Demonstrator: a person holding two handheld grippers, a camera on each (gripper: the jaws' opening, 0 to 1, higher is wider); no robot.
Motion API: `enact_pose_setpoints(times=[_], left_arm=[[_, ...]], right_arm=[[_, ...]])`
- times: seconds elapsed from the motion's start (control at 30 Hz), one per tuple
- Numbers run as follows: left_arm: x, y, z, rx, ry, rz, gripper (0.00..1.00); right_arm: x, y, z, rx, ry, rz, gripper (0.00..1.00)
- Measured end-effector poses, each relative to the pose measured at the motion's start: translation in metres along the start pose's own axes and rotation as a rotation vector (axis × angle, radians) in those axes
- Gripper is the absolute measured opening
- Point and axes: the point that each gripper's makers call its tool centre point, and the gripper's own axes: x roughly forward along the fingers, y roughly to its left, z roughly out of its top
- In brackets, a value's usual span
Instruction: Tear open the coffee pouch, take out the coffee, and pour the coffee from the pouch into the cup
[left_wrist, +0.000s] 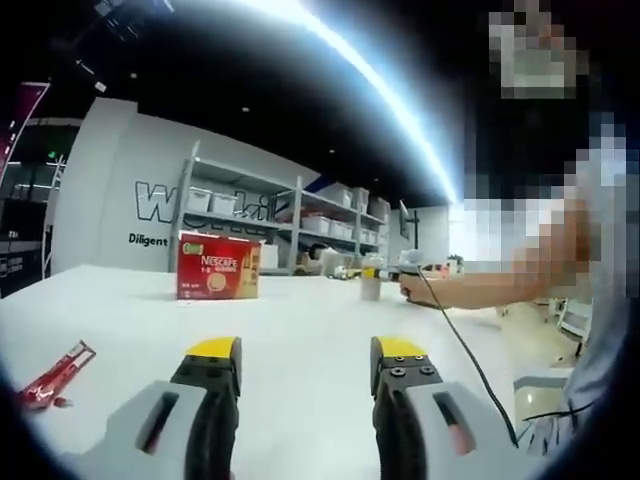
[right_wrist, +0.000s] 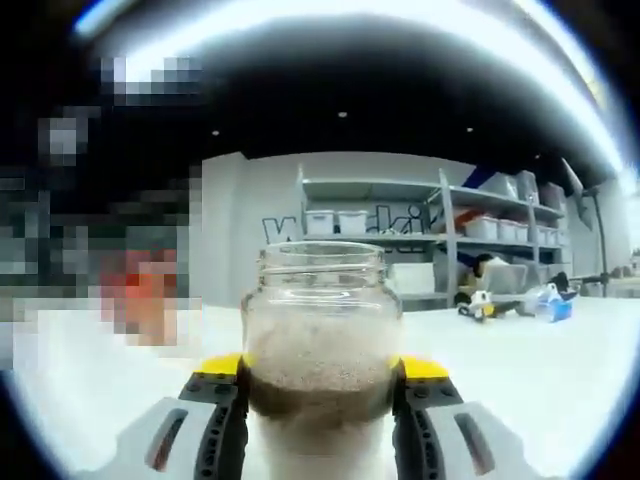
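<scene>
Both grippers have light grey bodies with dark slots, black jaws with screws, and yellow tips. A thin black cable (left_wrist: 470, 350) runs beside the left gripper (left_wrist: 305, 365).

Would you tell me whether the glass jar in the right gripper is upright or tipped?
Upright: the glass jar stands with its open mouth upward between the right gripper's jaws, brown powder lying level low inside.

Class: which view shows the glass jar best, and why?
The right gripper view: the jar stands close and centred between that claw's jaws, brown contents visible. The left gripper view shows it far off on the table, small, at a person's hand.
</scene>
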Motion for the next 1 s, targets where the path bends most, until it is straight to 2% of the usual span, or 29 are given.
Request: enact_pose_setpoints(times=[0.17, 0.5, 0.77, 0.87, 1.0], left_arm=[[-0.001, 0.0, 0.0, -0.001, -0.003, 0.0, 0.54], [-0.001, -0.001, 0.001, -0.006, -0.005, -0.006, 0.54], [-0.001, -0.003, 0.001, -0.008, -0.007, -0.014, 0.54], [-0.002, -0.004, 0.004, -0.015, -0.02, -0.022, 0.54], [-0.003, -0.002, 0.007, -0.034, -0.032, -0.026, 0.54]], right_arm=[[0.002, -0.009, 0.0, 0.0, 0.0, -0.017, 0.57], [-0.001, -0.008, 0.0, 0.001, -0.016, -0.014, 0.57], [-0.002, -0.012, 0.001, -0.004, 0.012, -0.009, 0.58], [-0.006, -0.017, 0.012, -0.016, -0.032, -0.039, 0.67], [-0.019, -0.014, 0.016, -0.023, -0.046, -0.054, 0.67]])
